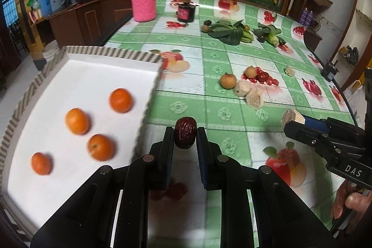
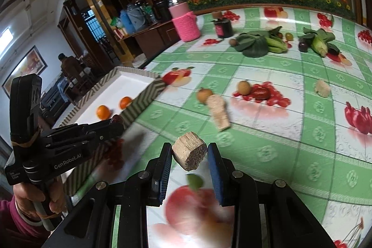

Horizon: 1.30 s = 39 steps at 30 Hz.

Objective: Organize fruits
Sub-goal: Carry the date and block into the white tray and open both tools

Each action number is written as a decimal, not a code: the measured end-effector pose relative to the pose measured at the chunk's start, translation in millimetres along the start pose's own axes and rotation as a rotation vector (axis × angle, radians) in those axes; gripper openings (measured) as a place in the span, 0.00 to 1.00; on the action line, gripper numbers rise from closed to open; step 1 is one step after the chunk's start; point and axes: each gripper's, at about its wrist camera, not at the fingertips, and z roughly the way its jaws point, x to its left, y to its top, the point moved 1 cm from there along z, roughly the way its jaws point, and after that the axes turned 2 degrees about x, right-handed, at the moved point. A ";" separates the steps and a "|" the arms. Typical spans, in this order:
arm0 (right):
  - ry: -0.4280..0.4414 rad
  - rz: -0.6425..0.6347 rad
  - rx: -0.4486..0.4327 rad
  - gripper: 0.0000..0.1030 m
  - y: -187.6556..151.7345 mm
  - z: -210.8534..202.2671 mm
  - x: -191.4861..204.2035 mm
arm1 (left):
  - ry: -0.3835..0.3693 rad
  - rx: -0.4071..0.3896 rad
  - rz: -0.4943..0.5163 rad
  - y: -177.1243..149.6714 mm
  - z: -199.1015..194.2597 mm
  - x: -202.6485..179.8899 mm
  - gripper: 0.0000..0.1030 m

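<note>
My left-wrist camera looks forward and down along its fingers, close over the white tray (image 1: 88, 76); my right-wrist camera sits further right, angled likewise; both share the tablecloth (image 1: 209, 108), tray and pink jar (image 2: 186, 22).

4 oranges (image 1: 100, 147) in tray (image 1: 111, 54)

Tablecloth (image 1: 209, 108) green-white check, red fruit prints. Tray (image 1: 93, 85) white, grey-cream chevron rim. Tangerines (image 1: 76, 121) orange. Date (image 1: 185, 135) dark red. Jar cosy (image 1: 143, 6) pink.
</note>
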 end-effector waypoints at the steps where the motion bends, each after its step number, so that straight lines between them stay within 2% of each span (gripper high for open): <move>1: 0.008 -0.004 0.000 0.30 -0.5 0.3 4.9 | 0.012 -0.006 -0.002 -1.7 -3.3 3.3 0.18; 20: 0.099 -0.140 0.025 0.30 10.9 26.9 95.3 | 0.209 -0.073 -0.098 -35.5 -42.7 84.3 0.18; 28: 0.137 -0.186 0.048 0.30 13.7 42.2 124.7 | 0.255 -0.074 -0.139 -45.8 -48.6 110.5 0.18; 39: 0.167 -0.243 0.087 0.30 14.4 62.3 154.3 | 0.278 -0.064 -0.186 -55.5 -50.9 137.8 0.18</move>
